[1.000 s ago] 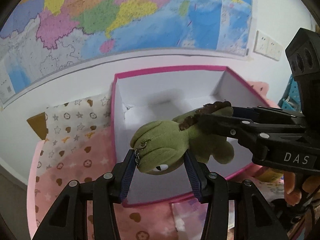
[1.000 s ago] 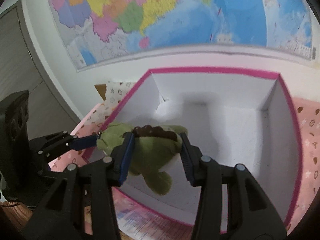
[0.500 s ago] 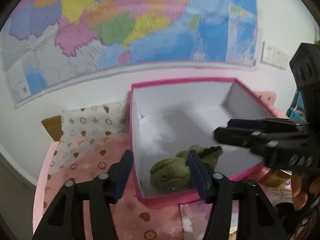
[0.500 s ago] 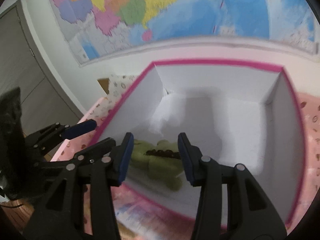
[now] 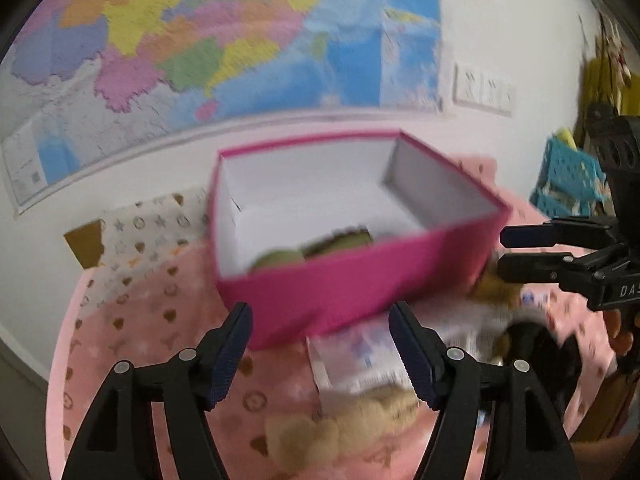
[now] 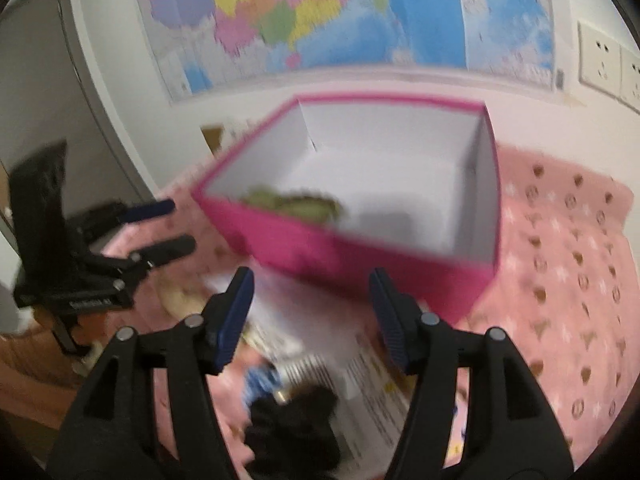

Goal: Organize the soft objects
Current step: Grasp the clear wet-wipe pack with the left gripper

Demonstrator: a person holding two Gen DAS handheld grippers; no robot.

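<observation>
**Green toy in the box, more soft things left outside**

Nearest the left gripper point(image 5: 320, 350), a tan plush toy point(image 5: 340, 430) is seen lying on the pink blanket point(image 5: 132, 352), just below the spread fingers. Nearest the right gripper point(image 6: 312, 316), a black soft thing point(image 6: 294, 428) is seen beside printed papers point(image 6: 372, 380). Both views are blurred, so a grasp aimed now could be misplaced: paper could be pinched along with a toy, or a finger could be caught on the blanket. The near wall of the pink box point(image 5: 360, 280) could also be knocked if a gripper is carried low across it.

Both grippers are held wide apart, and nothing is gripped or touched by either.

Further off, the green plush toy point(image 5: 280, 258) is found inside the box, low against its near left corner and partly hidden by the wall. Behind, a map point(image 5: 224, 40) is fixed to the wall.
</observation>
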